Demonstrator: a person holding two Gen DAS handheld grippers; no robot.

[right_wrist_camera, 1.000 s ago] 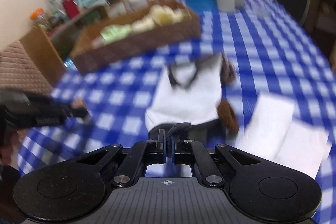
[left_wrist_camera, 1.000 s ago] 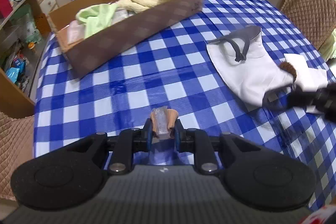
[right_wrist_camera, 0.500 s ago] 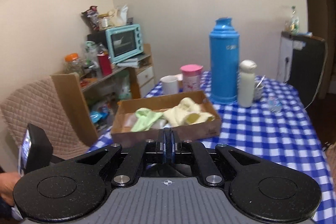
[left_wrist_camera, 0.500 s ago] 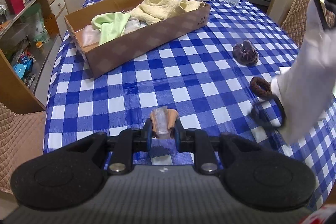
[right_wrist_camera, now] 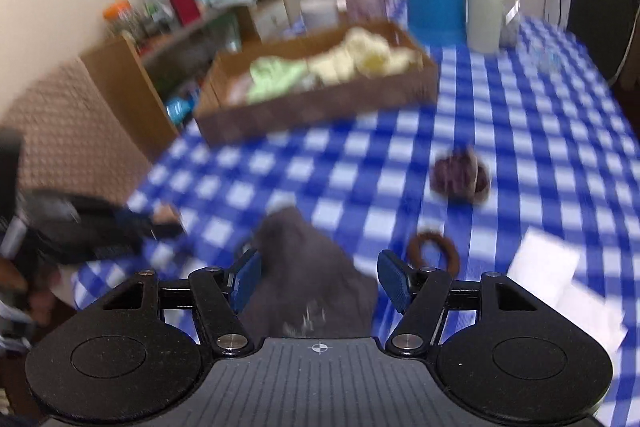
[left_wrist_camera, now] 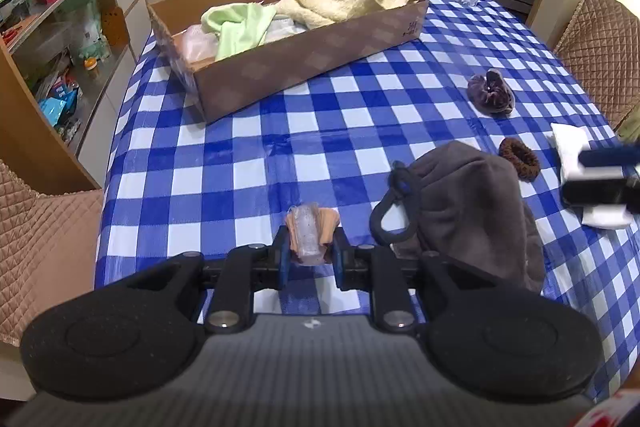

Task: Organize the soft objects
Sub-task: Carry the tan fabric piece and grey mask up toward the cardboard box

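While the right tongs (right_wrist_camera: 318, 281) hang parted and empty:
Change: their jaws have just opened, dropping the grey fleece drawstring pouch (left_wrist_camera: 472, 203) on the checked desk (left_wrist_camera: 248, 163).
Left tongs (left_wrist_camera: 308, 253): clamping a small tan plastic-wrapped bundle (left_wrist_camera: 310, 233).
Brown cardboard box (left_wrist_camera: 304, 67): at eleven o'clock; both items remain outside.

Your two wrist views look steeply down, close over the bench (left_wrist_camera: 248, 163); both share the cardboard box (left_wrist_camera: 304, 67) and grey cloth (right_wrist_camera: 304, 267).
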